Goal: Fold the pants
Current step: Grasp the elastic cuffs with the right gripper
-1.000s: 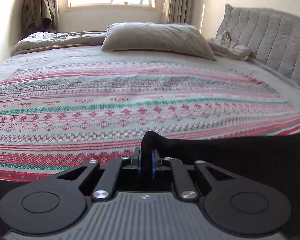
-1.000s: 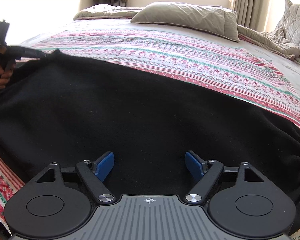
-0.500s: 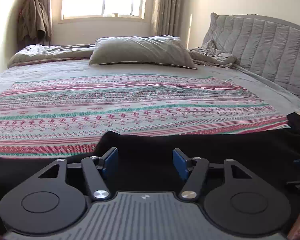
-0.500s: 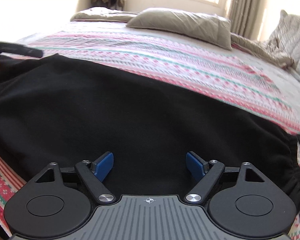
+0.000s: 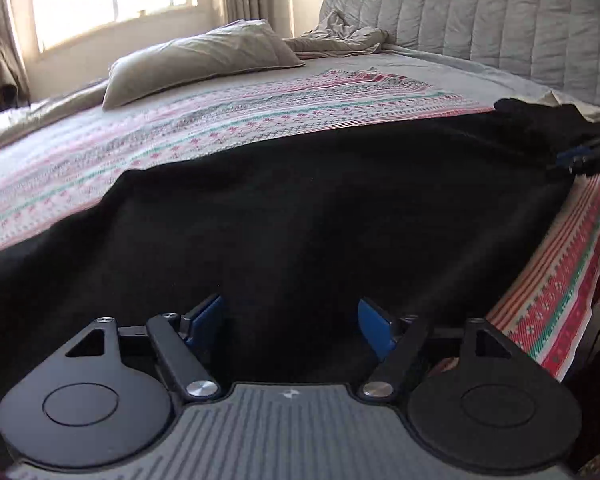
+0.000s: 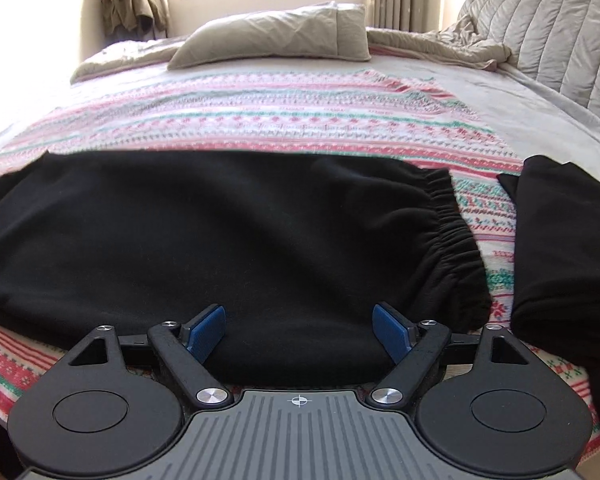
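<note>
The black pants (image 6: 228, 224) are spread flat on the bed (image 6: 300, 120). The left gripper (image 5: 290, 322), its jaws just opened, and the right gripper (image 6: 299, 330) are both held wide apart, nothing clamped.

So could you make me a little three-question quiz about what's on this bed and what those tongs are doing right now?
1. True or false: the left tongs are clamped on the black pants.
2. Which end of the pants shows in the right wrist view? A) a zipper fly B) a gathered elastic band C) a belt buckle
3. Fill in: the pants lie on a striped, patterned ___ with a grey pillow behind.

Key
1. False: both the left and the right tongs stand open over the cloth; the left ones have just been opening.
2. B
3. blanket
</note>
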Demonstrator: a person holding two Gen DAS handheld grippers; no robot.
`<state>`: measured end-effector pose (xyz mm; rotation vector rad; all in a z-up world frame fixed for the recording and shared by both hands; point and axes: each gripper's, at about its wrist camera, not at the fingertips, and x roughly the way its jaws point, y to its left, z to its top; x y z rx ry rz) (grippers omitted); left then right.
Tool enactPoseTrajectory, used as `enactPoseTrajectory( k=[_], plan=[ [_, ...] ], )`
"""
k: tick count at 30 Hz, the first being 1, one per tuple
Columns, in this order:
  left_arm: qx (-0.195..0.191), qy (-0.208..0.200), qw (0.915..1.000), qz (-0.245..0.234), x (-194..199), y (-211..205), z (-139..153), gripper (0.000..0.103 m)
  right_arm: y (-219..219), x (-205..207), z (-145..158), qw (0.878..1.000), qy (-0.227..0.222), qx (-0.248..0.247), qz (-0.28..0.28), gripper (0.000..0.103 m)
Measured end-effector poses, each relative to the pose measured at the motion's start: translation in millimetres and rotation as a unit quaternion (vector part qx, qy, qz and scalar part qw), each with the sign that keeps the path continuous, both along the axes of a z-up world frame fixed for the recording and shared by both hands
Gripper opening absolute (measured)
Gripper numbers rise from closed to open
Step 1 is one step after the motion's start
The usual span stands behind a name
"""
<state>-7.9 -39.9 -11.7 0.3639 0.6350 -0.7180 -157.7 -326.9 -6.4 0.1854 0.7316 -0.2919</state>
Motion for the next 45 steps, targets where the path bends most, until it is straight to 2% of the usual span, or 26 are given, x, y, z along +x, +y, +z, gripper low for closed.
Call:
enactPoseTrajectory(
  k=[2, 6, 9, 15, 17, 19, 21, 26, 29, 31, 34, 36, 39, 45],
  plan=[
    [-0.011, 0.008, 0.9999, 0.003, -0.7, -1.2, 8.4, 0.091, -3.3, -7.2, 9.8, 1.000, -0.022, 0.003, -0.011, 0.084],
    [-0.075, 0.029, 0.9965, 0.025, 6.3, -5.3, 23.0, 0.103, -28.5, -12.7, 28.2, 0.997, -0.064, 0.009, -0.051, 0.084],
    [-0.101, 0.039, 0.9935, 0.035, 9.3, -15.2, 26.7, 0.103, -55.1, -12.8, 32.5, 0.992, -0.080, 0.028, -0.096, 0.084],
    [-0.116, 0.061, 0.9906, 0.040, 16.2, -39.2, 20.3, 0.103, -107.9, -9.7, 8.1, 0.979, -0.094, 0.108, -0.148, 0.083],
    [-0.119, 0.077, 0.9892, 0.039, 18.4, -45.8, 16.1, 0.103, -118.1, -9.2, -4.9, 0.973, -0.090, 0.141, -0.158, 0.083],
    [-0.120, 0.088, 0.9882, 0.038, 18.3, -50.5, 12.7, 0.103, -120.8, -6.5, -15.6, 0.973, -0.074, 0.154, -0.156, 0.078],
    [-0.118, 0.096, 0.9877, 0.035, 18.8, -54.1, 8.9, 0.103, -116.6, -2.0, -24.4, 0.976, -0.051, 0.145, -0.152, 0.077],
    [-0.117, 0.106, 0.9867, 0.038, 23.5, -61.8, 3.3, 0.103, -97.9, 12.8, -27.7, 0.986, -0.005, 0.080, -0.146, 0.073],
    [-0.130, 0.122, 0.9829, 0.046, 27.1, -62.6, 2.1, 0.103, -92.7, 15.1, -26.3, 0.988, 0.003, 0.067, -0.137, 0.060],
    [-0.138, 0.128, 0.9808, 0.052, 27.9, -61.2, 2.5, 0.103, -92.9, 13.1, -24.4, 0.988, 0.000, 0.075, -0.132, 0.046],
    [-0.145, 0.131, 0.9790, 0.059, 28.7, -63.4, 2.4, 0.103, -97.2, 7.6, -22.8, 0.986, -0.014, 0.100, -0.133, 0.035],
    [-0.149, 0.134, 0.9776, 0.065, 29.4, -64.7, 2.8, 0.103, -98.6, 4.3, -20.1, 0.984, -0.025, 0.113, -0.138, 0.033],
    [-0.159, 0.142, 0.9745, 0.071, 31.2, -65.5, 3.8, 0.103, -94.5, 3.0, -12.0, 0.983, -0.037, 0.107, -0.141, 0.031],
    [-0.199, 0.179, 0.9600, 0.084, 39.4, -62.5, 4.7, 0.103, -72.2, 4.9, 24.6, 0.984, -0.092, 0.088, -0.122, 0.031]
  ],
)
